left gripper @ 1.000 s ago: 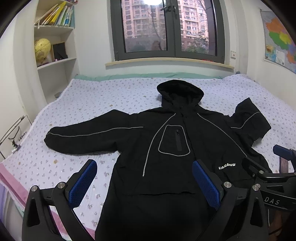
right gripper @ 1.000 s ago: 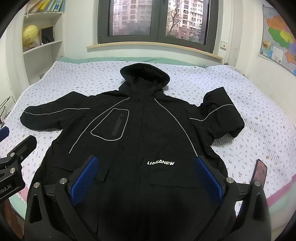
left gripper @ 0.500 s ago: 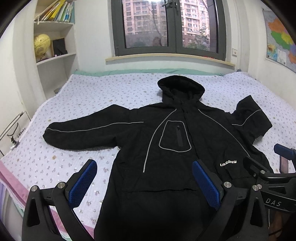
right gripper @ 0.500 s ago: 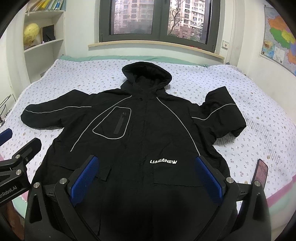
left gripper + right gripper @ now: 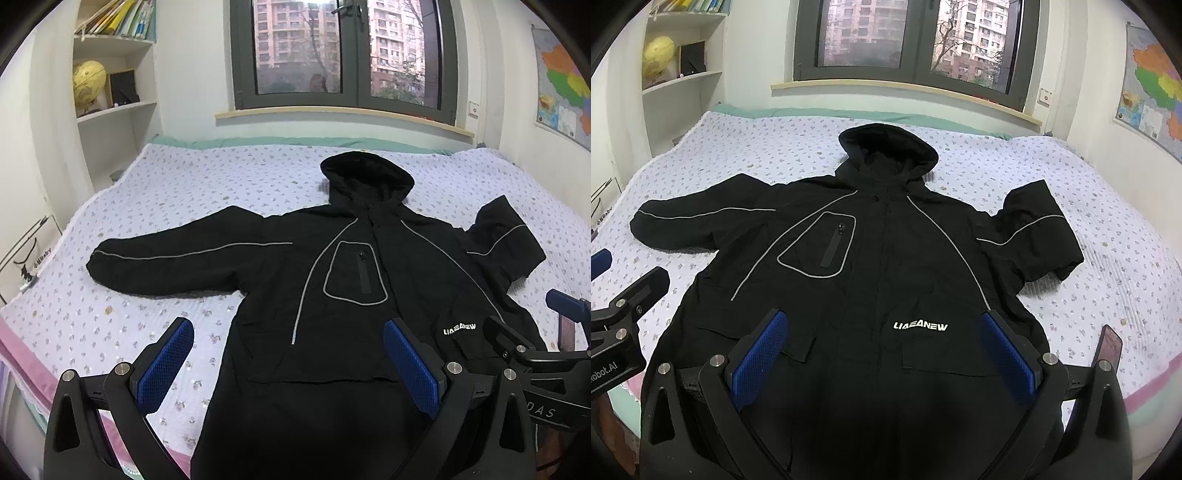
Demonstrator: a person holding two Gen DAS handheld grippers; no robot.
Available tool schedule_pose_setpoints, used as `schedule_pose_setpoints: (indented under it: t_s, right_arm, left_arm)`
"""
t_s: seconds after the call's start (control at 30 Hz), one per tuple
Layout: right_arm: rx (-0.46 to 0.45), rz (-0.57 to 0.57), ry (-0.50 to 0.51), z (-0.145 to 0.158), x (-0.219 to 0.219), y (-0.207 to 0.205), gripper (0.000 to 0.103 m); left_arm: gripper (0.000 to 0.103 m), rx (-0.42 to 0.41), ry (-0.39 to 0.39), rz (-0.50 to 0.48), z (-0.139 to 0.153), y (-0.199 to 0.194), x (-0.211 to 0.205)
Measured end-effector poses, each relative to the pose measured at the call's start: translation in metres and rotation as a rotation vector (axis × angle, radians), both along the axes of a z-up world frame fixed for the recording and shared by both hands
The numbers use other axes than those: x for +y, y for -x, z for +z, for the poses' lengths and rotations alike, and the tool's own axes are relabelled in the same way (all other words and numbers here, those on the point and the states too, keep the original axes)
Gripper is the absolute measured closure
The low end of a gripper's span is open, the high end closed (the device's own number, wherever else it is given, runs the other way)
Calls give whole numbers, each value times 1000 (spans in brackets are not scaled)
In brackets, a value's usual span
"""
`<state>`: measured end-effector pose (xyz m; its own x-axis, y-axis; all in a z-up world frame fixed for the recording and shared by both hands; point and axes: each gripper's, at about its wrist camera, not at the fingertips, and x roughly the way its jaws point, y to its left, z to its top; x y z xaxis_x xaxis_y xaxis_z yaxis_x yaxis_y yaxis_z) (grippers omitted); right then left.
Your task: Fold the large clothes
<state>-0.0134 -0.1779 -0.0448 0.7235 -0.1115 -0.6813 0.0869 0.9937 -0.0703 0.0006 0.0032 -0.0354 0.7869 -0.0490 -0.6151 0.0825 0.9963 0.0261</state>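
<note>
A large black hooded jacket [image 5: 332, 295] with grey piping lies face up on the bed, hood toward the window. It also shows in the right wrist view [image 5: 879, 280]. Its left sleeve [image 5: 177, 266] is stretched out flat; its right sleeve [image 5: 1030, 236] is bent back on itself. My left gripper [image 5: 288, 362] is open and empty, hovering above the jacket's lower left side. My right gripper [image 5: 886, 354] is open and empty above the jacket's lower middle. Each gripper's blue pads [image 5: 166, 365] stand wide apart.
The bed [image 5: 184, 184] has a pale flowered cover, with a pink edge [image 5: 22, 354] near me. White shelves [image 5: 114, 110] with a globe stand at the left, a window [image 5: 343, 55] behind, a map [image 5: 561, 85] on the right wall.
Both grippers have tilted up slightly, so the jacket sits lower in both views. The jacket has not moved. Both grippers stay open.
</note>
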Motion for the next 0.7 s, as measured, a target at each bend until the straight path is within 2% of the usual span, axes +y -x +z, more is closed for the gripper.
schedule_pose_setpoints:
  t_s: [0.27,0.4,0.5,0.6,0.7]
  right_arm:
    - [-1,14,9,0,10,-8,0]
    - [-20,62,-22,-3,20,-20,0]
    - [-59,117,-65,-6,27,-33,0]
    - [-86,136,-29,-16,34,-64,0]
    - [-111,152,-12,-29,32,-94,0]
  left_arm:
    - [1,-12,35,11,0,-4,15]
    - [1,-7,76,46,-5,-14,39]
    - [1,-12,96,101,-12,-26,68]
    - [1,-25,103,161,-16,-44,108]
    - [1,-54,139,214,-12,-69,166]
